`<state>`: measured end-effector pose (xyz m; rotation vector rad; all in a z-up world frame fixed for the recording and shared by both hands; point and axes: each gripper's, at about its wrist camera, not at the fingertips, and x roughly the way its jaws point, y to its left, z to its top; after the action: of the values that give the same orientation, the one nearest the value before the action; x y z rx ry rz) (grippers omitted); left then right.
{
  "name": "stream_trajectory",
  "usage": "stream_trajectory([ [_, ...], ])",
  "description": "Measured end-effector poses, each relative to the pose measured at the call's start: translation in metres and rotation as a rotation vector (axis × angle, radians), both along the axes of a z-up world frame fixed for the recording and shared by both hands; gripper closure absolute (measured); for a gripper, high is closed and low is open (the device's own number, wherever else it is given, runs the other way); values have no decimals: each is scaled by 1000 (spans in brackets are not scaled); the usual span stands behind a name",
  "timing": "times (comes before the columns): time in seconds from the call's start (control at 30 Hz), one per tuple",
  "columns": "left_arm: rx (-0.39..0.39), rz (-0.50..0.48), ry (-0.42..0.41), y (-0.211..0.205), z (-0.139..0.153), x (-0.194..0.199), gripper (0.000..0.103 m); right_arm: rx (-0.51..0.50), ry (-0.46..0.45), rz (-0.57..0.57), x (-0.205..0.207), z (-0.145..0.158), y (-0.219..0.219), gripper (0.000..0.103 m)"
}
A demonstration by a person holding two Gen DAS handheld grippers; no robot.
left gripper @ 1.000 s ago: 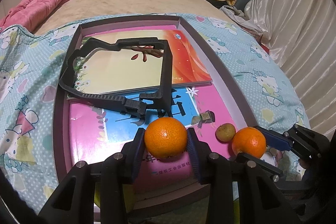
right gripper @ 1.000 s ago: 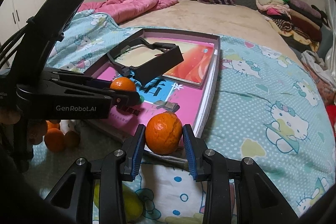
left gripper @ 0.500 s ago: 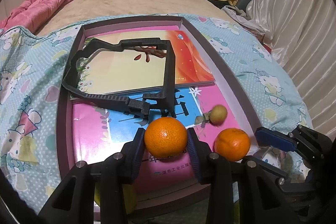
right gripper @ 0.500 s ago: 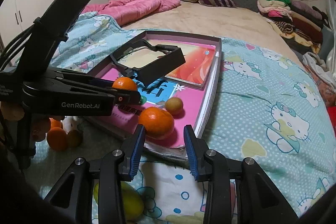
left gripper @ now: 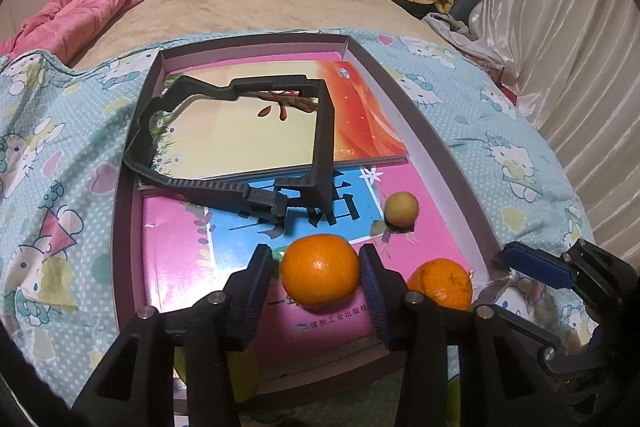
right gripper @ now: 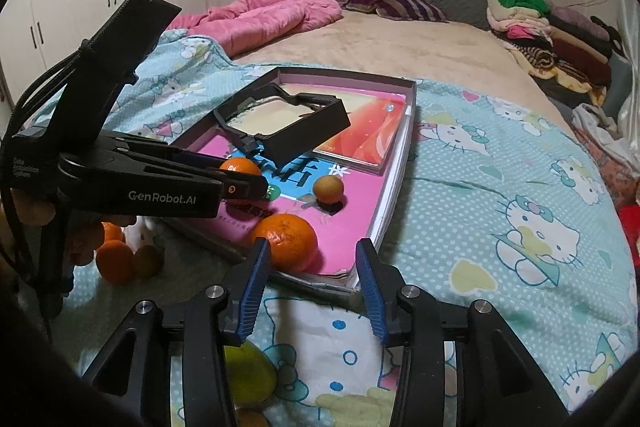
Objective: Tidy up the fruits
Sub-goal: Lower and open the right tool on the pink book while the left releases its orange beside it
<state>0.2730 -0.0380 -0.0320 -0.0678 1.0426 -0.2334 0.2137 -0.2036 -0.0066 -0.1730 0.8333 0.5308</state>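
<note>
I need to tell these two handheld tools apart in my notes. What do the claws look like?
Both are black plastic with two long fingers lined by ribbed blue pads and silver screw heads at the joints. The left claw, seen from the side, carries white "GenRobot.AI" lettering, a tall black block on top and black cables trailing behind. The right claw shows no marking here.

Green fruit [right gripper: 248, 373] half behind tongs

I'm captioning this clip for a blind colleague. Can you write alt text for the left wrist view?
The left claw frames an orange over a pink book in a shallow box on a bed, its jaws opening. A second orange and a small yellowish fruit lie on the book to the right, and a black plastic frame sits farther back.
</note>
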Motion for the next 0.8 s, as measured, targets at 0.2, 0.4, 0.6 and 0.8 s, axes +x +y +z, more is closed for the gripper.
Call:
stream_trajectory([
  [0.2, -14, 7, -5, 2, 4, -4, 49, 2, -3, -1, -2, 1, 1, 56],
  [0.4, -19, 16, -17, 3, 10, -10, 43, -1, -12, -17, -4, 0, -1, 52],
  [0.6, -39, 35, -44, 7, 24, -16, 34, 20, -9, -26, -5, 2, -5, 51],
  [0.8, -44, 51, -59, 13, 32, -23, 30, 36, -7, -41, -7, 3, -8, 50],
])
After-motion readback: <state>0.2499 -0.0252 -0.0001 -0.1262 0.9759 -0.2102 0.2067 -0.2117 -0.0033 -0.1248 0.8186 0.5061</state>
